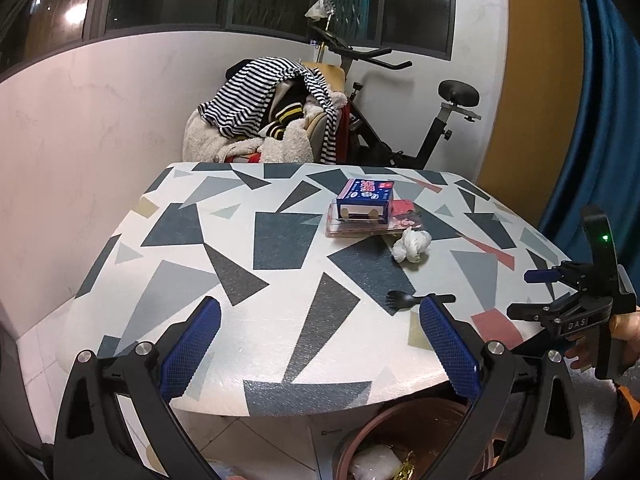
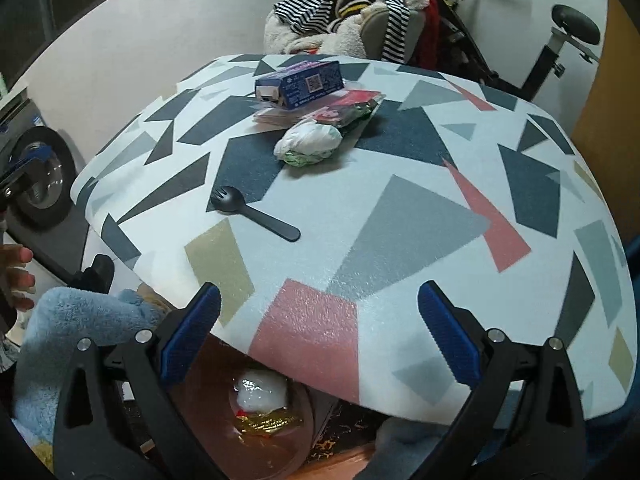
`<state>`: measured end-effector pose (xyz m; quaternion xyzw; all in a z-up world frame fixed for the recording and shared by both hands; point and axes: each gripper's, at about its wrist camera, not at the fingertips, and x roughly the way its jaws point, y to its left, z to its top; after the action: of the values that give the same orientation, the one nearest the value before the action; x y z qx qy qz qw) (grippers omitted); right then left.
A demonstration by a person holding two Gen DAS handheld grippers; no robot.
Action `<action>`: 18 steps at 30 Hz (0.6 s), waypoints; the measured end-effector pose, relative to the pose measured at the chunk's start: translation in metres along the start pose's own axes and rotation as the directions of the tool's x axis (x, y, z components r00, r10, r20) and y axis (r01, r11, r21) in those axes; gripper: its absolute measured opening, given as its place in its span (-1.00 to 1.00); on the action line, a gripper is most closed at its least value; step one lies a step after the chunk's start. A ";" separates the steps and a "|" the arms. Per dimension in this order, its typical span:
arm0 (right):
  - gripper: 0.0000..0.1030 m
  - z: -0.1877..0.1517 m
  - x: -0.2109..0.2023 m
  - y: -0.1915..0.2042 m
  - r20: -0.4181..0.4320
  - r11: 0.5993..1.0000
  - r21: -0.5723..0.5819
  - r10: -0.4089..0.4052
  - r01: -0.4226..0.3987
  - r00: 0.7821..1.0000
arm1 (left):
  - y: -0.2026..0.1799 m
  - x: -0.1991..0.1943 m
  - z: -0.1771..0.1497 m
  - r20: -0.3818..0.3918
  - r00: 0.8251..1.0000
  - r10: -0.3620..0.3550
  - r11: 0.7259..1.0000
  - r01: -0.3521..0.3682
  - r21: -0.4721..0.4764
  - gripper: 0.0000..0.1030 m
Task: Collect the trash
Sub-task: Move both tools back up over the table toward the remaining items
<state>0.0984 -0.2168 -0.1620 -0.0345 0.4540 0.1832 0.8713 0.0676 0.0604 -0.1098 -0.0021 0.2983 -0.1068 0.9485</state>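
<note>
A black plastic spork (image 1: 404, 300) (image 2: 252, 212) lies on the patterned table (image 1: 280, 280) (image 2: 400, 220) near its front edge. Behind it sits a crumpled white tissue (image 1: 412, 245) (image 2: 310, 142). Farther back a blue carton (image 1: 365, 196) (image 2: 300, 82) rests on flat red and pink packets (image 1: 404, 216) (image 2: 352, 108). My left gripper (image 1: 320, 340) is open over the front edge, nothing between its fingers. My right gripper (image 2: 320, 328) (image 1: 560, 292) is open too and holds nothing. Below the table edge stands a brown bin (image 1: 400, 440) (image 2: 240, 412) with a white wad and gold wrapper inside.
A chair piled with striped and fleece clothes (image 1: 268, 112) (image 2: 344, 0) stands behind the table, an exercise bike (image 1: 420, 120) beside it. A blue curtain (image 1: 592, 120) hangs at right. A light blue fleece sleeve (image 2: 80, 320) and a hand (image 2: 16, 276) show at left.
</note>
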 end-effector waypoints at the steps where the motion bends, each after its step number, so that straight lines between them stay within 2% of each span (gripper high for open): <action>1: 0.89 0.001 0.003 0.001 -0.005 1.000 -0.011 0.000 0.000 1.000 | 0.001 0.002 0.000 -0.003 1.000 0.003 1.000 -0.003 0.003 0.89; 10: 0.89 0.009 0.022 0.004 -0.067 0.997 -0.022 0.067 -0.069 0.996 | 0.006 0.025 0.004 -0.042 0.999 0.016 1.000 -0.016 0.005 0.89; 13: 0.89 0.011 0.028 0.007 -0.050 0.998 -0.027 0.050 -0.051 0.998 | 0.011 0.033 0.004 -0.052 0.998 0.028 1.000 -0.028 -0.004 0.89; 16: 0.89 0.015 0.038 0.012 -0.051 0.999 -0.046 -0.009 0.006 0.999 | 0.017 0.040 0.004 -0.065 0.997 0.036 0.999 -0.037 -0.020 0.89; 18: 0.89 0.018 0.043 0.014 -0.048 0.999 -0.039 -0.009 0.008 0.999 | 0.020 0.044 0.003 -0.076 0.996 0.036 0.999 -0.038 -0.032 0.89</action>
<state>0.1294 -0.1874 -0.1844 -0.0576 0.4709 0.1873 0.8601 0.1085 0.0704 -0.1340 -0.0084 0.3356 -0.0843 0.9382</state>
